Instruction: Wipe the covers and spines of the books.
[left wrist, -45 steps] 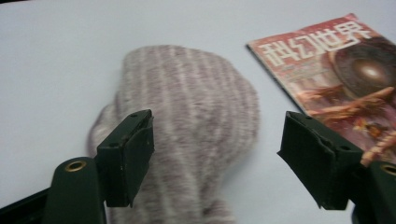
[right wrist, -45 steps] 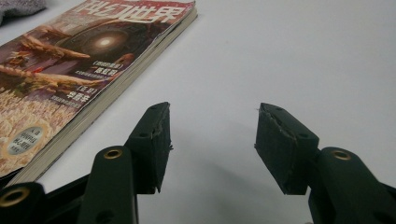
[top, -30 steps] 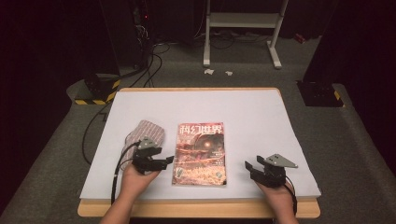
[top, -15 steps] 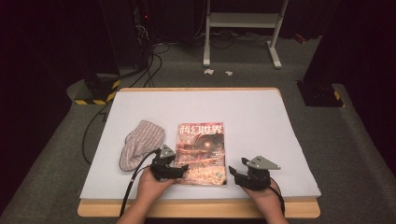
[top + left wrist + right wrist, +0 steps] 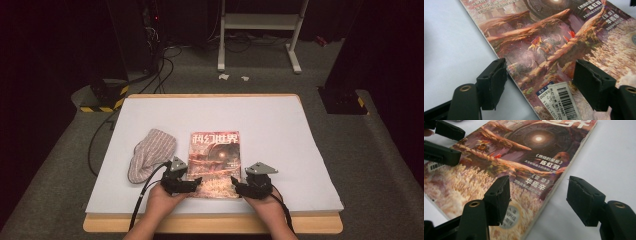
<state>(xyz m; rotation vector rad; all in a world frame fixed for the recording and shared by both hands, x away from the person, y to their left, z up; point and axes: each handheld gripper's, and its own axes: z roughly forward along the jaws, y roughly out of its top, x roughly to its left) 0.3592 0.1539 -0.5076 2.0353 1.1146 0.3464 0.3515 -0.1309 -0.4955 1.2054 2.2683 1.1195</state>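
Jaws of both grippers (image 5: 196,181) (image 5: 236,184) spread, astride magazine (image 5: 215,155) corners on white table (image 5: 280,130); dark room.

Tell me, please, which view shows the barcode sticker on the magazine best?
The left gripper view: the barcode sticker lies close up between its open jaws, bars readable. The right gripper view catches a sliver of it behind the left gripper. The high view shows the magazine too small to resolve it.

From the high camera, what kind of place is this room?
Probably a lab or recording studio: dark surroundings, a white-covered table on carpet, loose cables by black equipment, and a white metal stand behind.
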